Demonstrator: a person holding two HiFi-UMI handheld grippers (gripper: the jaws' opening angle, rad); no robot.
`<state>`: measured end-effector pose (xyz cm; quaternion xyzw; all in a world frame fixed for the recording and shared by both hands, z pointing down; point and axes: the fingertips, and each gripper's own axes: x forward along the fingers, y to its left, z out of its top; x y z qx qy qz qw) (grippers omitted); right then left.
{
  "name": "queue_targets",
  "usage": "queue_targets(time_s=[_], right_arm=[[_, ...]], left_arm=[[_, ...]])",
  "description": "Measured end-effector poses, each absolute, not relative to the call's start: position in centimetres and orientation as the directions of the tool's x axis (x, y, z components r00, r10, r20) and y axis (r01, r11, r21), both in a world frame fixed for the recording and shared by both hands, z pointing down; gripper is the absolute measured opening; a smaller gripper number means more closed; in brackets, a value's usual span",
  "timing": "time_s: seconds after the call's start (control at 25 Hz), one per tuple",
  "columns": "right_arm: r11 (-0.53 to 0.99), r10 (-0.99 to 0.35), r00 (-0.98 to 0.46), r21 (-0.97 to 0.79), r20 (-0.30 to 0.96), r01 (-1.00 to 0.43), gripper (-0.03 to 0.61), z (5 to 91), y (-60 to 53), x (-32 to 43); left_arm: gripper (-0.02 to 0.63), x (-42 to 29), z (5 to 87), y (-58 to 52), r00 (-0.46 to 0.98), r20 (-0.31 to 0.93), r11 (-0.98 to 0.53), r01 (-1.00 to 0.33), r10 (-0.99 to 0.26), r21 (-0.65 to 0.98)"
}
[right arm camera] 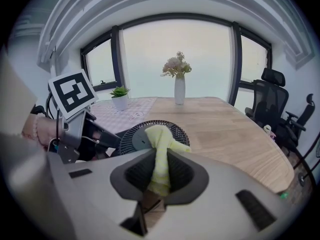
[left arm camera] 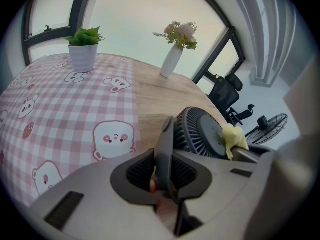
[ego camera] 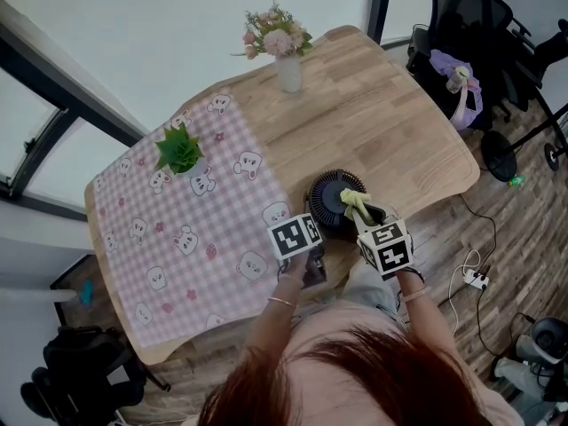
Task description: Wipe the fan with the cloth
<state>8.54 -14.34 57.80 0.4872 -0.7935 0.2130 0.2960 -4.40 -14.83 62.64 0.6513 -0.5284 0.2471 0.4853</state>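
Your right gripper has its jaws pinched tight on the pale yellow cloth. The cloth's free end flops forward over the front grille of the black round fan and touches it near the hub.

The fan sits on the light wooden table, close to the near edge and just beside the right border of the pink checked tablecloth with the little bears.

Your left gripper comes in at the fan's left side. Its jaws are nearly together, clamped on a thin dark flat piece that stands upright right against the fan's ribbed rim. You can't tell from here whether that piece is the fan's stand or its frame.

Both grippers angle downward, with their marker cubes side by side at the table's near edge. Further back, a small green plant in a white pot stands on the tablecloth, and a white vase of pink flowers stands on bare wood at the far end.
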Motion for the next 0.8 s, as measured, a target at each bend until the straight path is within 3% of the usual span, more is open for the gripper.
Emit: queue_targets(time_s=[0.8], right_arm=[[0.451,-0.635,-0.368,-0.062,0.680,-0.891,0.051,57.90,-13.60,7.68]], left_arm=[[0.067,-4.33,62.81,-14.86,0.328,0.830,0.025,-0.925,-0.451,0.379]])
